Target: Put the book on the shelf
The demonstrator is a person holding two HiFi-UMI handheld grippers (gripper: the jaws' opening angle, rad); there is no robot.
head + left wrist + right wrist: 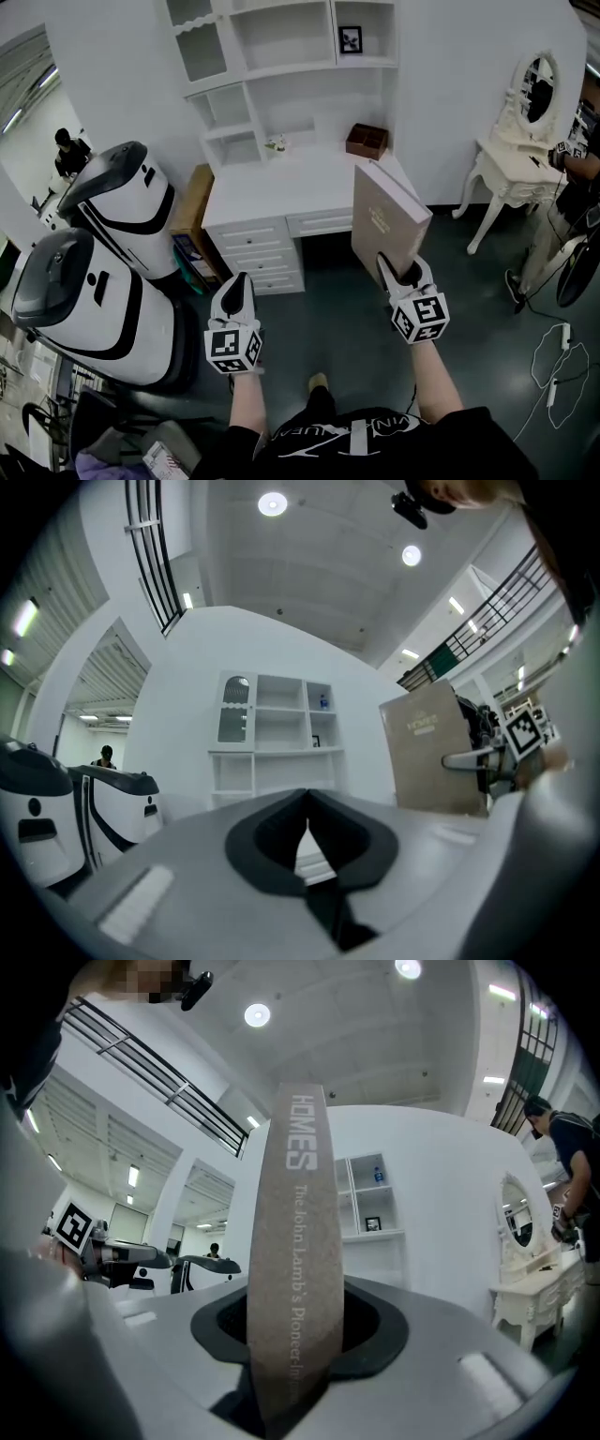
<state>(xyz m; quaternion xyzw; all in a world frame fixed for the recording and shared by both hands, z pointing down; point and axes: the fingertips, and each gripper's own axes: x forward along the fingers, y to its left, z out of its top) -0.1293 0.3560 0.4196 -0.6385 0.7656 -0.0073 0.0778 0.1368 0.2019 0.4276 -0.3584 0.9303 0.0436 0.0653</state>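
A large tan hardcover book (384, 225) stands upright in my right gripper (405, 274), whose jaws are shut on its lower edge; its spine (295, 1269) fills the middle of the right gripper view. The book hangs in the air in front of the white desk (281, 187). Above the desk rises the white shelf unit (281, 47), which also shows far off in the left gripper view as the shelf unit (277, 733). My left gripper (236, 292) is held low at the left, shut with nothing between its jaws. The book (433, 752) shows at the right of that view.
A dark wooden box (367, 141) and a small plant (276, 144) sit on the desk; a framed picture (351, 39) stands in an upper cubby. Two white pod-like machines (103, 272) are at the left, a white dressing table (516, 159) at the right. People stand at both sides.
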